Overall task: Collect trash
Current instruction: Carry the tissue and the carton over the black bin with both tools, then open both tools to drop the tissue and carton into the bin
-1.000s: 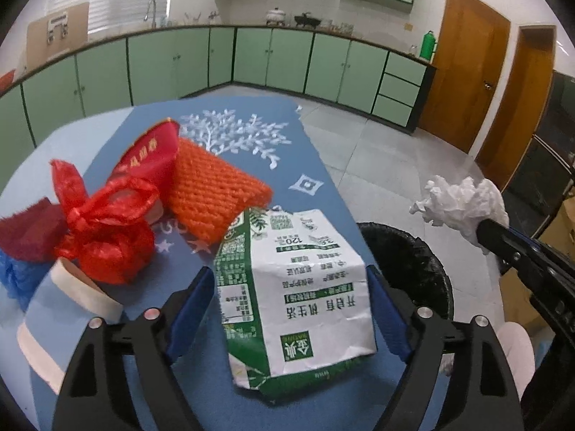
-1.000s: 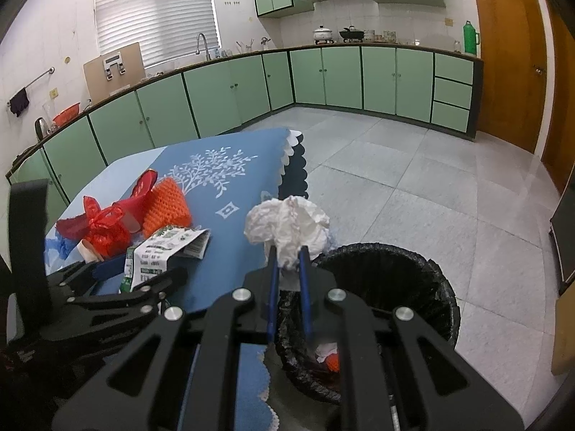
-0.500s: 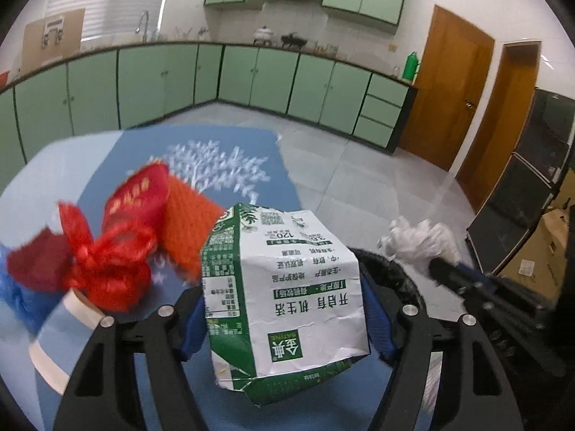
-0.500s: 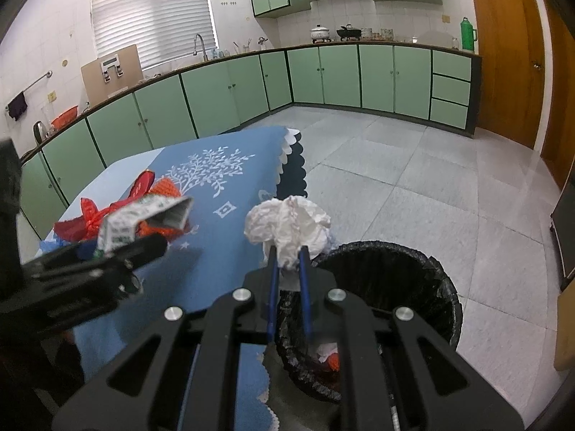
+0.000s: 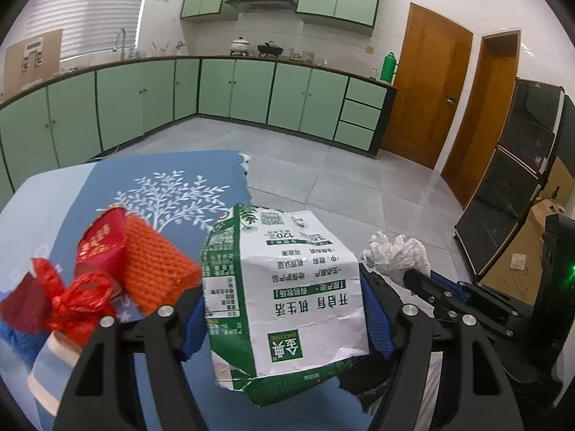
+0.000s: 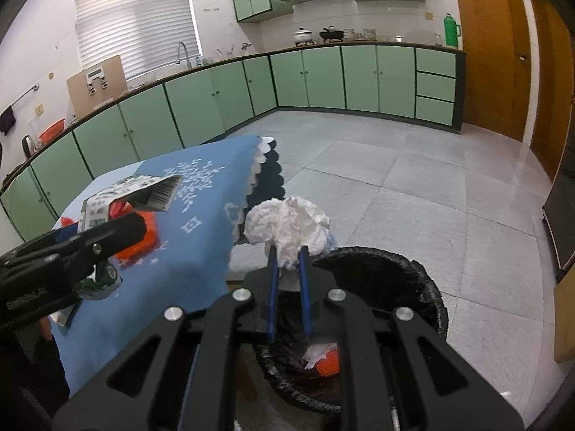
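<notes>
The left gripper (image 5: 284,309) squeezes a flat green and white milk carton (image 5: 284,298) between its two fingers, up above the blue tablecloth (image 5: 107,194). The right gripper (image 6: 287,262) pinches a white paper ball (image 6: 287,222) at its fingertips. The black trash bin (image 6: 406,273) sits right below and just past those fingers. Red and orange trash (image 5: 107,269) lies on the cloth left of the carton.

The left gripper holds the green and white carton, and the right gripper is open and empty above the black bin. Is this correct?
Not quite. The left gripper does hold the carton, but the right gripper is shut on a crumpled white tissue above the black bin, as the right wrist view shows.
</notes>
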The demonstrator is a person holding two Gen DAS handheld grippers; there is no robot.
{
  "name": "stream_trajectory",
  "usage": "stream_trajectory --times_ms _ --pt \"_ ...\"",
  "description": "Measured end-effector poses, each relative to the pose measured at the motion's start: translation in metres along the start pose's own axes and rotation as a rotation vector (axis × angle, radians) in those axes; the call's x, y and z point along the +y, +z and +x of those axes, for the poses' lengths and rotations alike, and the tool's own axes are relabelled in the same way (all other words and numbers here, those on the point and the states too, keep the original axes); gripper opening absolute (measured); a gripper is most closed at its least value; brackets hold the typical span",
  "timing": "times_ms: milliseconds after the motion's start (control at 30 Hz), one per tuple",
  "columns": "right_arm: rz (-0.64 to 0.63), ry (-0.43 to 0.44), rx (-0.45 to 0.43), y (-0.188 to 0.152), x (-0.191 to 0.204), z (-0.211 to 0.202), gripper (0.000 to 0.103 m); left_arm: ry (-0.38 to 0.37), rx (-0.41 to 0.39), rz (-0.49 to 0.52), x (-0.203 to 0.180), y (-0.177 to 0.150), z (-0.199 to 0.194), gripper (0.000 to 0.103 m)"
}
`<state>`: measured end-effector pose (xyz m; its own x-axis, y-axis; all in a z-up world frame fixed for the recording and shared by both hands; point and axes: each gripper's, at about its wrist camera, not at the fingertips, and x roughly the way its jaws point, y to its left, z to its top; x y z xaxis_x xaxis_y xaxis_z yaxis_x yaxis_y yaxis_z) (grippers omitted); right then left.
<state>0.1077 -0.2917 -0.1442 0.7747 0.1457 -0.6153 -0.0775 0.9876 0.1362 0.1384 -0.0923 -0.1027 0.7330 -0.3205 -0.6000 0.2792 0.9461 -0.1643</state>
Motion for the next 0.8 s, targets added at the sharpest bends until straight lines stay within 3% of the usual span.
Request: stream_trajectory --times_ms 600,700,800 --pt "0.151 -0.122 0.084 -0.007 -0.081 0.043 0.01 -0.115 0.117 0.092 -0.055 0.011 0.104 0.071" --pt "0.178 -0.14 0.107 -0.011 -0.089 0.051 0.014 -0.146 0.156 0.084 -0.059 0.014 0.12 0.072" --pt "0.198 -0.162 0.13 -0.016 -0.095 0.057 0.03 -0.175 0.189 0.07 -0.06 0.016 0.128 0.073"
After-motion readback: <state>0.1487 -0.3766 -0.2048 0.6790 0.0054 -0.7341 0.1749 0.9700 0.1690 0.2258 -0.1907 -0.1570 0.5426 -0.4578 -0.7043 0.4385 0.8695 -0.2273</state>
